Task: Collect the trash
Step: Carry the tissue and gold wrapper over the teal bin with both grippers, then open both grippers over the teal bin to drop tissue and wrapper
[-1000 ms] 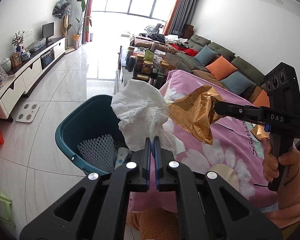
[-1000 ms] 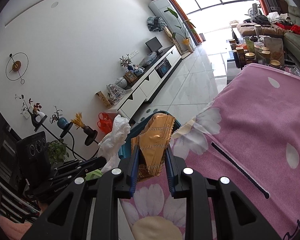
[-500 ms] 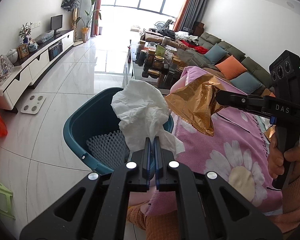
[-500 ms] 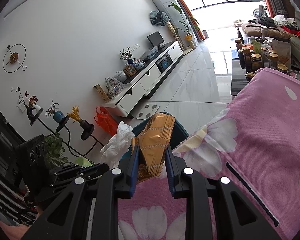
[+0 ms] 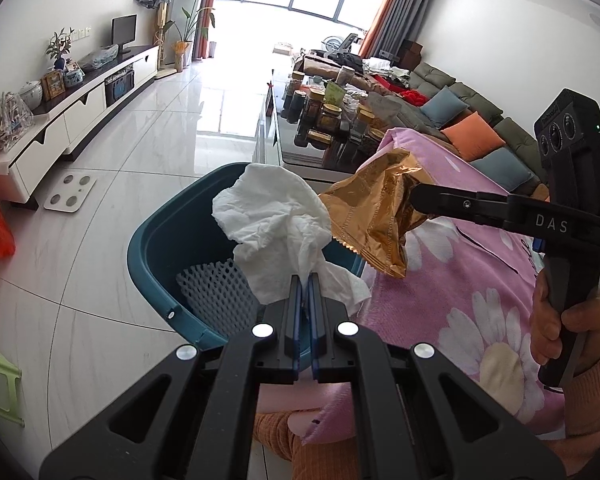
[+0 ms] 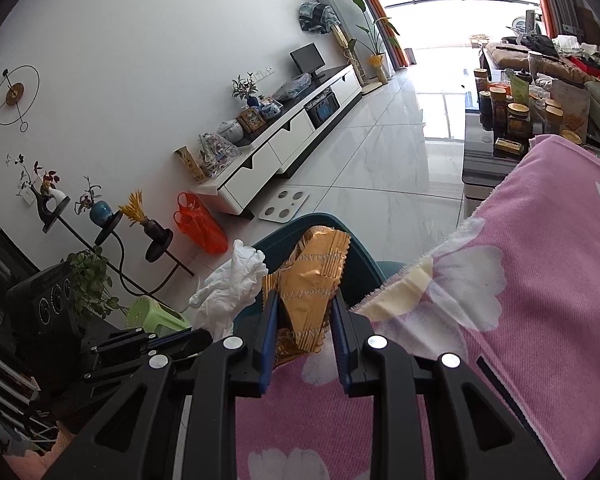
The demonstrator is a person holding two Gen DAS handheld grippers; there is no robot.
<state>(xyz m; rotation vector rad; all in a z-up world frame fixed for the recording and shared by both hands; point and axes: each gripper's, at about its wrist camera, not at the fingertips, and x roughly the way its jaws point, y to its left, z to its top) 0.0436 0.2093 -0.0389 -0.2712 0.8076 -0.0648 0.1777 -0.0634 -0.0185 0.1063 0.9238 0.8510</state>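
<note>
A: What is the largest open area?

B: A pale tiled floor (image 5: 148,184) runs clear to the bright windows, between a low white cabinet (image 5: 72,120) on the left and a pink flowered blanket (image 5: 460,280) on the right. A teal bin (image 5: 160,240) stands on the floor just beside the blanket's frayed edge, its rim open at the top.

A: And the trash?

B: The left gripper (image 5: 305,280), jaws pressed narrow, pinches a crumpled white tissue (image 5: 276,216) above the bin. The right gripper (image 6: 304,304), jaws partly apart, clamps a creased gold foil wrapper (image 6: 314,272) over the bin's near rim. Inside the bin lies white foam netting (image 5: 216,292)
</note>
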